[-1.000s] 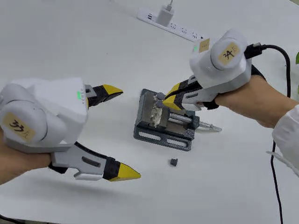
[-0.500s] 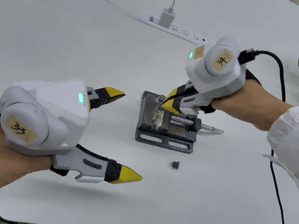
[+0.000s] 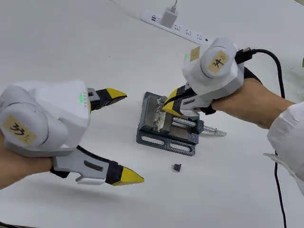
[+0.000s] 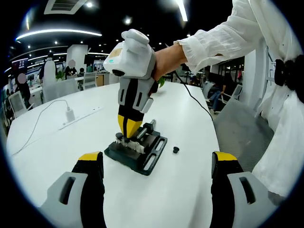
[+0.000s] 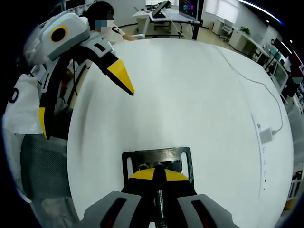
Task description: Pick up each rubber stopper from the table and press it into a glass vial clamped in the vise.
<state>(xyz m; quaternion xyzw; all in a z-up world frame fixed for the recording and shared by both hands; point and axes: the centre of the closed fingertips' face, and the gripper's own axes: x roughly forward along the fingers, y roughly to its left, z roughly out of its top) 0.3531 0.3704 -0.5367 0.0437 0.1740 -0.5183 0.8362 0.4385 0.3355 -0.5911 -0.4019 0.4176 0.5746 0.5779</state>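
Guess: pushes one stopper (image 4: 119, 137) into the vial (image 3: 159, 118) in the vise (image 3: 164, 138) with right gripper (image 3: 167, 105) squeezed shut, holds left gripper (image 3: 129, 136) spread wide, leaves another stopper (image 3: 176, 167) on the table (image 3: 228, 190).

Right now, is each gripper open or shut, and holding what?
Left gripper: open, empty.
Right gripper: shut, tips down at the vise; holding anything cannot be told.

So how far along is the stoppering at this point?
Mid-job. Done: whether any vial is fully sealed cannot be told. In hand: the right gripper, jaws together, is down over a glass vial in the vise, where a dark stopper sits on top. Left: one rubber stopper lies on the table; the left gripper is open and empty.
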